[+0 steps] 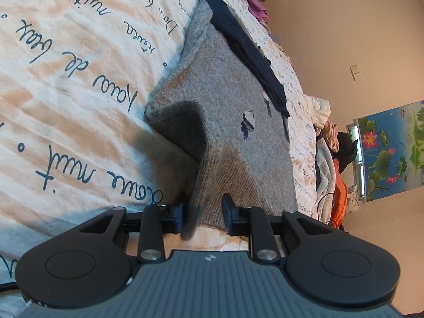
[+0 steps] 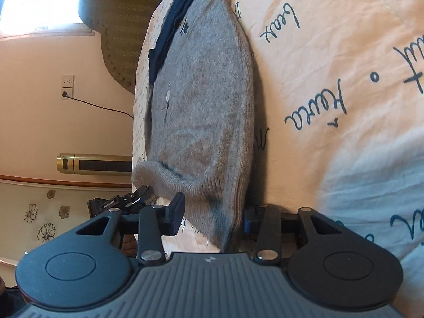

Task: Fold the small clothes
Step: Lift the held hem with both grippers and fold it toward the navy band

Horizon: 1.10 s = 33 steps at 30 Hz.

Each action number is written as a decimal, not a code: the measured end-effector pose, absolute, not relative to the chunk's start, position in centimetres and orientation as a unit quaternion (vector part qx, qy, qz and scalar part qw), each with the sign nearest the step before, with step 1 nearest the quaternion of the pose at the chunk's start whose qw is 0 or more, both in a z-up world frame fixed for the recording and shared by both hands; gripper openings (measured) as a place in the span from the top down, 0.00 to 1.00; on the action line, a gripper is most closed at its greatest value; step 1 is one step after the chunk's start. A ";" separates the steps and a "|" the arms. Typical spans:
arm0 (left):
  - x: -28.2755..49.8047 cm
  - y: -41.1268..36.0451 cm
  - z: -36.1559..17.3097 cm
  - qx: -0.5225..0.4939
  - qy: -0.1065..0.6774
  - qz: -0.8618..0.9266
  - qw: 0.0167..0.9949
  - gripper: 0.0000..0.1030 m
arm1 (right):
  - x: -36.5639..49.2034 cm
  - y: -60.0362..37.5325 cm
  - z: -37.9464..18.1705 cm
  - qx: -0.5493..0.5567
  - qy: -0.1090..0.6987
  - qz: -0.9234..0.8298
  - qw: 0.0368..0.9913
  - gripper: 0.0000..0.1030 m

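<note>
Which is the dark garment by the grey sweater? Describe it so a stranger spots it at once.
Start from the bedspread, cream with dark handwritten script. On it lies the grey knit sweater, its hem between the left gripper fingers. The navy garment is the long, narrow strip draped along the sweater's far edge: smooth and much darker than the fuzzy knit.

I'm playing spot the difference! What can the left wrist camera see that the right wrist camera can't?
Only the left wrist view shows the lotus flower picture on the wall and the pile of clothes past the bed's far edge.

Only the right wrist view shows the bright window, the wall socket with a cable plugged in, and the gold heater.

Both show the grey sweater on the bedspread with writing, and the dark blue garment along the sweater's far edge.
</note>
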State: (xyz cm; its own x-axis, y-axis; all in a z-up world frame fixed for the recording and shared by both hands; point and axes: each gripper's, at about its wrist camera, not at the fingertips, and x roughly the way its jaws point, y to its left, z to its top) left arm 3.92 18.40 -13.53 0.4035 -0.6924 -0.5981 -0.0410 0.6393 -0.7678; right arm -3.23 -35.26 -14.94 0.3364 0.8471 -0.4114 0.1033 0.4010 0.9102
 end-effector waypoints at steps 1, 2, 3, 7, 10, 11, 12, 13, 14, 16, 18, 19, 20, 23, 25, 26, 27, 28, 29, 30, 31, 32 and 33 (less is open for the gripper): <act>4.0 18.4 -13.6 -0.367 0.502 -0.215 0.753 0.68 | -3.3 -35.4 -15.1 0.473 0.505 0.279 0.666 0.62; 4.0 18.4 -13.6 -0.367 0.502 -0.214 0.753 0.68 | -3.3 -35.2 -15.2 0.473 0.505 0.278 0.667 0.62; 4.0 18.4 -13.7 -0.367 0.501 -0.214 0.754 0.68 | -3.2 -35.2 -15.2 0.474 0.504 0.278 0.666 0.69; 3.9 18.2 -13.5 -0.363 0.489 -0.208 0.765 0.98 | -3.8 -35.2 -15.4 0.466 0.504 0.270 0.675 0.96; 3.5 18.0 -12.5 -0.354 0.486 -0.215 0.769 0.99 | -4.2 -34.6 -14.2 0.449 0.493 0.272 0.694 0.96; 3.3 18.0 -11.9 -0.351 0.484 -0.219 0.771 0.99 | -4.4 -34.7 -13.5 0.453 0.481 0.278 0.698 0.96; 3.1 18.0 -11.2 -0.350 0.481 -0.226 0.771 0.99 | -4.5 -34.9 -12.8 0.460 0.468 0.285 0.699 0.96; 2.9 18.1 -10.5 -0.352 0.475 -0.234 0.772 0.99 | -4.5 -35.2 -12.1 0.464 0.455 0.290 0.702 0.96; 2.7 18.3 -9.8 -0.354 0.467 -0.241 0.774 0.99 | -4.5 -35.5 -11.3 0.466 0.440 0.294 0.709 0.96; 2.8 18.8 -8.4 -0.370 0.445 -0.256 0.774 0.99 | -3.9 -36.0 -9.8 0.466 0.420 0.299 0.719 0.96; 3.5 19.3 -7.4 -0.396 0.422 -0.267 0.771 0.99 | -2.8 -36.6 -8.6 0.465 0.400 0.303 0.729 0.96; 4.0 19.5 -7.0 -0.408 0.411 -0.270 0.769 0.99 | -2.2 -36.8 -8.2 0.465 0.391 0.305 0.734 0.96; 4.6 19.5 -6.7 -0.419 0.402 -0.274 0.766 0.99 | -1.5 -37.0 -7.7 0.466 0.379 0.308 0.737 0.96; 6.9 19.1 -6.0 -0.437 0.388 -0.279 0.762 0.99 | 0.9 -37.7 -6.7 0.482 0.342 0.319 0.741 0.96; 8.8 18.7 -5.8 -0.437 0.387 -0.279 0.763 0.99 | 2.9 -38.0 -6.2 0.485 0.323 0.320 0.747 0.96; 9.8 18.5 -5.7 -0.437 0.385 -0.277 0.764 0.99 | 4.0 -38.3 -5.9 0.485 0.314 0.320 0.751 0.96; 11.0 18.3 -5.6 -0.439 0.383 -0.277 0.764 0.99 | 5.3 -38.5 -5.6 0.486 0.305 0.319 0.754 0.96; 12.4 18.1 -5.5 -0.439 0.382 -0.277 0.765 0.99 | 6.6 -38.8 -5.4 0.489 0.297 0.318 0.756 0.96; 13.8 17.9 -5.3 -0.437 0.379 -0.275 0.768 0.99 | 8.0 -39.2 -5.3 0.494 0.289 0.317 0.757 0.96; 15.3 17.8 -5.0 -0.437 0.376 -0.275 0.770 0.99 | 9.6 -39.5 -5.2 0.497 0.283 0.313 0.758 0.95; 17.0 17.6 -4.7 -0.436 0.371 -0.276 0.772 0.99 | 11.2 -39.8 -5.0 0.499 0.280 0.311 0.759 0.95; 18.8 17.5 -4.2 -0.430 0.365 -0.278 0.778 0.99 | 13.0 -39.9 -4.8 0.496 0.278 0.312 0.761 0.95; 20.7 17.1 -3.7 -0.418 0.359 -0.280 0.786 0.99 | 14.8 -40.1 -4.6 0.493 0.277 0.309 0.765 0.95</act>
